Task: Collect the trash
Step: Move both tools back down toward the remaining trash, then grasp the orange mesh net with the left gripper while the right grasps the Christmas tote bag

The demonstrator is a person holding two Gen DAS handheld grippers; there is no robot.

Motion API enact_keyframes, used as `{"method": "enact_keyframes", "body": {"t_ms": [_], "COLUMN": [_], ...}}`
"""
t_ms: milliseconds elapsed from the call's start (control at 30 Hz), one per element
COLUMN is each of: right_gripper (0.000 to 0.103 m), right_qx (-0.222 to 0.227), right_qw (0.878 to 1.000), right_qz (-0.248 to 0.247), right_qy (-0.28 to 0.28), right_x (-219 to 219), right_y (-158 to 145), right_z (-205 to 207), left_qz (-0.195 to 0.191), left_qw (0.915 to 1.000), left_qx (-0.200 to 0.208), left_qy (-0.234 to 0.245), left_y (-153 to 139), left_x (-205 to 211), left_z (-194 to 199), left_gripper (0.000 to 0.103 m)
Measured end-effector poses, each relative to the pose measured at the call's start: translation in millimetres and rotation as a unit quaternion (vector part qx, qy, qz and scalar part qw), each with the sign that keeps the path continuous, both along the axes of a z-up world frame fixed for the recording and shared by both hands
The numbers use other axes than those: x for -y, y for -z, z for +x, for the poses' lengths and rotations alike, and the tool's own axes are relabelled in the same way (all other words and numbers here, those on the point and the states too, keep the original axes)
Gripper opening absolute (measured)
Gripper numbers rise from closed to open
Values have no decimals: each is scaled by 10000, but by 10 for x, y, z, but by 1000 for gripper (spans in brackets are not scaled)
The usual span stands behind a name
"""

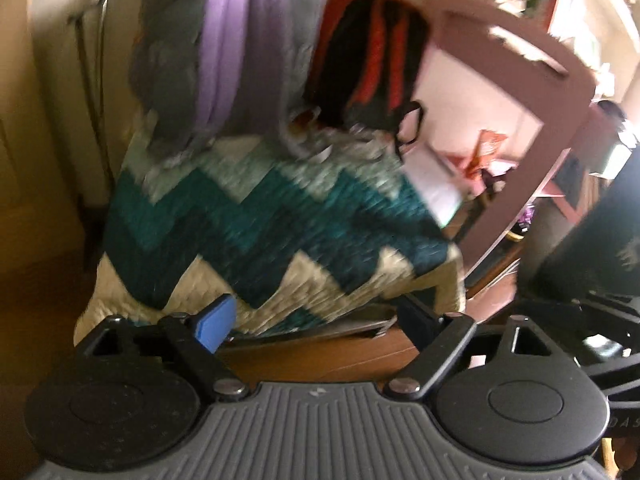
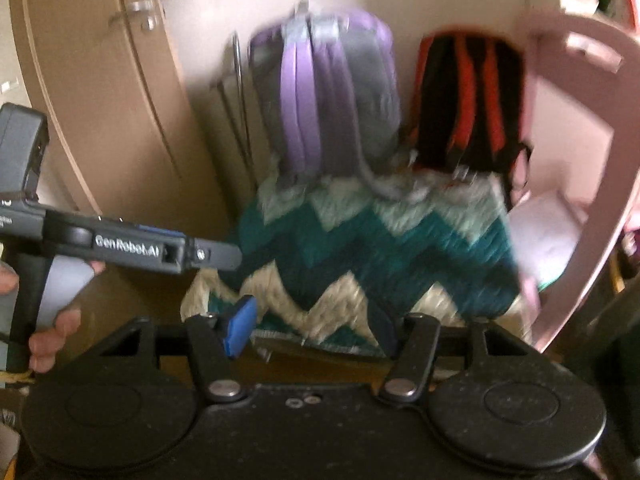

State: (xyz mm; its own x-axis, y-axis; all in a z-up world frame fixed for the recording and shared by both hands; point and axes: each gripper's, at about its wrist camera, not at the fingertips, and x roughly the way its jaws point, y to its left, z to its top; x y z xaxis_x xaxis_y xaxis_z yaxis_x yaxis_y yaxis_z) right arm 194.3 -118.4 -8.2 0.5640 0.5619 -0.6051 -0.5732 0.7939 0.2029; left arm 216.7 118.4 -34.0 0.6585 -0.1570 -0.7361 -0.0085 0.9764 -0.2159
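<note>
Both views are blurred. An orange crumpled thing that looks like a wrapper [image 1: 482,152] lies on the seat of a pink chair [image 1: 500,32], far right of my left gripper [image 1: 318,320]. That gripper is open, its blue pad [image 1: 216,324] and dark finger wide apart with nothing between them. It hangs over the near edge of a teal, white and cream zigzag blanket [image 1: 260,224]. My right gripper [image 2: 312,328] is also open and empty, over the same blanket [image 2: 380,256]. The left gripper [image 2: 224,256] shows side-on at left, held by a hand [image 2: 52,332].
A purple and grey backpack [image 2: 332,92] and a black and red backpack [image 2: 468,100] stand at the back of the blanket against the wall. A wooden door [image 2: 100,80] is at left, the pink chair [image 2: 580,128] at right. Brown wood [image 1: 320,356] shows below the blanket.
</note>
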Motion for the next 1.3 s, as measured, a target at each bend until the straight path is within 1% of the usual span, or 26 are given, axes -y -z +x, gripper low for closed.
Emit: {"method": "enact_keyframes", "body": {"t_ms": [67, 167, 267, 367, 400, 500, 567, 667, 767, 867, 1000, 1100, 1200, 1300], "right_gripper": [61, 61, 61, 62, 62, 62, 62, 62, 62, 62, 62, 62, 61, 60], "right_qx": [-158, -396, -773, -1080, -1142, -1334, -1424, -1710, -2029, -2404, -2702, -2825, -2975, -3098], "right_qw": [9998, 9987, 9958, 9911, 9897, 9842, 9797, 9716, 9618, 9502, 9378, 9285, 9202, 9148], "right_qz": [-115, -288, -461, -712, -787, -1045, -1258, -1443, -1655, -1816, -2001, -2205, -2320, -2401], "right_qy": [-62, -114, -185, -311, -346, -505, -643, -768, -797, -798, -866, -979, -1044, -972], "right_x": [-134, -321, -505, -686, -737, -893, -1000, -1138, -1267, -1382, -1506, -1591, -1680, -1746], "right_y": [259, 682, 1154, 1616, 1748, 2142, 2407, 2789, 3198, 3601, 4067, 4385, 4642, 4823], "right_z": [95, 229, 366, 502, 533, 607, 644, 761, 870, 952, 994, 1058, 1147, 1197], "left_qz": [-49, -72, 56, 350, 490, 798, 885, 855, 833, 739, 564, 387, 142, 64], "left_qw": [9999, 9991, 9971, 9937, 9919, 9870, 9835, 9790, 9736, 9645, 9491, 9394, 9315, 9277], "left_qx": [-130, -386, -733, -1069, -1165, -1321, -1466, -1760, -2104, -2537, -3079, -3372, -3585, -3669], "left_qy": [-46, -132, -176, -24, 104, 459, 576, 563, 295, -12, -358, -485, -594, -691], "left_y": [263, 664, 1078, 1511, 1656, 2024, 2279, 2699, 3174, 3660, 4270, 4628, 4876, 5057], "left_x": [-130, -303, -439, -536, -552, -594, -654, -783, -947, -1092, -1251, -1328, -1351, -1370], "left_z": [66, 213, 395, 548, 585, 656, 704, 784, 829, 855, 854, 834, 819, 816], "left_gripper": [100, 100, 100, 100, 100, 100, 100, 100, 100, 100, 100, 100, 100, 100]}}
